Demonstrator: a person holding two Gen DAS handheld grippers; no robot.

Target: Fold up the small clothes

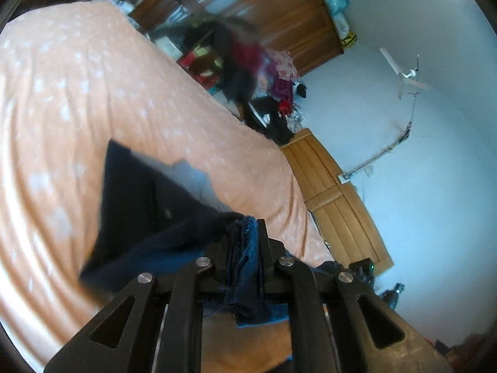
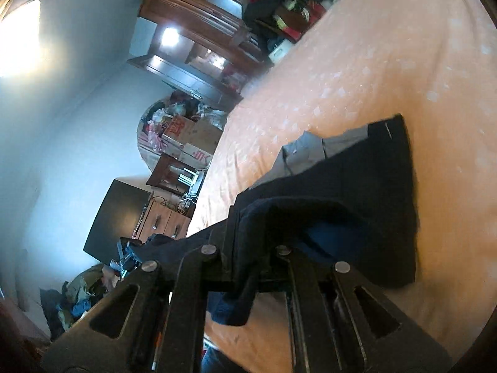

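Item, fold half-made by our reckoning: left tool [image 1: 243, 258] and right tool [image 2: 248, 242] each pinch the dark garment [image 2: 366, 186], draped ahead of them over the bed [image 1: 62, 93]; laying flat remains.

A bed [image 1: 77, 99] under a peach sheet with pale flecks fills much of both views. Beyond it stands a brown wardrobe [image 1: 279, 15] with heaped clothes [image 1: 248, 71] at its foot. A ceiling fan [image 1: 407, 76] hangs on the pale blue ceiling. In the right view, cardboard boxes [image 2: 186, 133] crowd the bedside, near a dark screen [image 2: 115, 217] and wooden drawers [image 2: 164, 220]
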